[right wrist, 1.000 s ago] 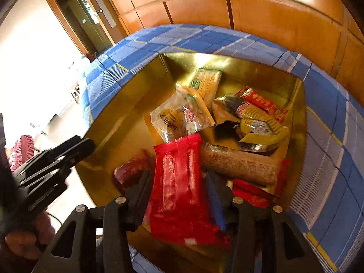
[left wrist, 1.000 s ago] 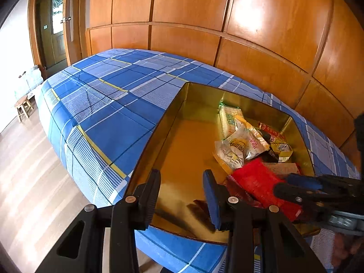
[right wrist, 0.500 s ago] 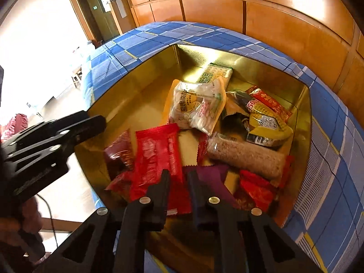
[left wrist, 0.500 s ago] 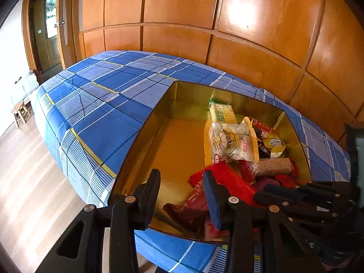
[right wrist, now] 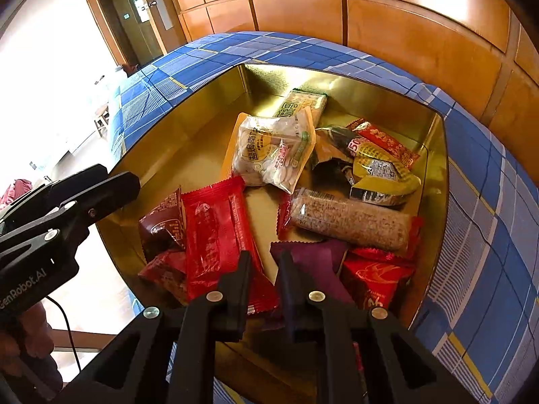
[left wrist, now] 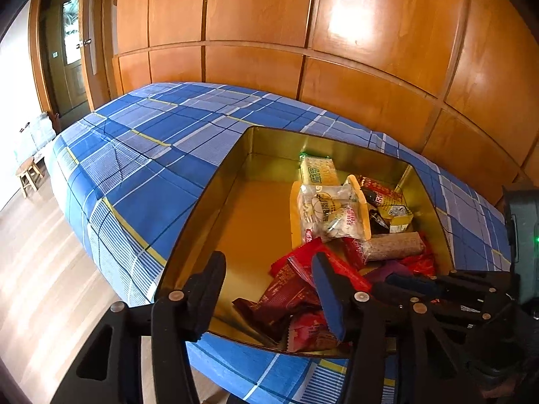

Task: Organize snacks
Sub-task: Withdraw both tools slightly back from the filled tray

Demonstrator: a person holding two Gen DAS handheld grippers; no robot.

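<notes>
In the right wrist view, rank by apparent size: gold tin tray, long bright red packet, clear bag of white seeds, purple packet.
1. Gold tin tray
2. Long bright red packet
3. Clear bag of white seeds, close to it; farther away, so unsure
4. Purple packet, partly hidden

1. A blue checked cloth [left wrist: 141, 175] with white and yellow lines covered the table, hanging over its near edge.
2. Glossy wooden wall panels [left wrist: 337, 50] rose directly behind the table, catching a bright glare.
3. A wooden door [left wrist: 67, 57] with a glass pane stood at the far left, beside the panels.
4. A small wooden stool [left wrist: 29, 175] stood on the pale plank floor [left wrist: 43, 286], beyond the table's far end.
5. A thin black cable [right wrist: 69, 333] hung at the lower left.
</notes>
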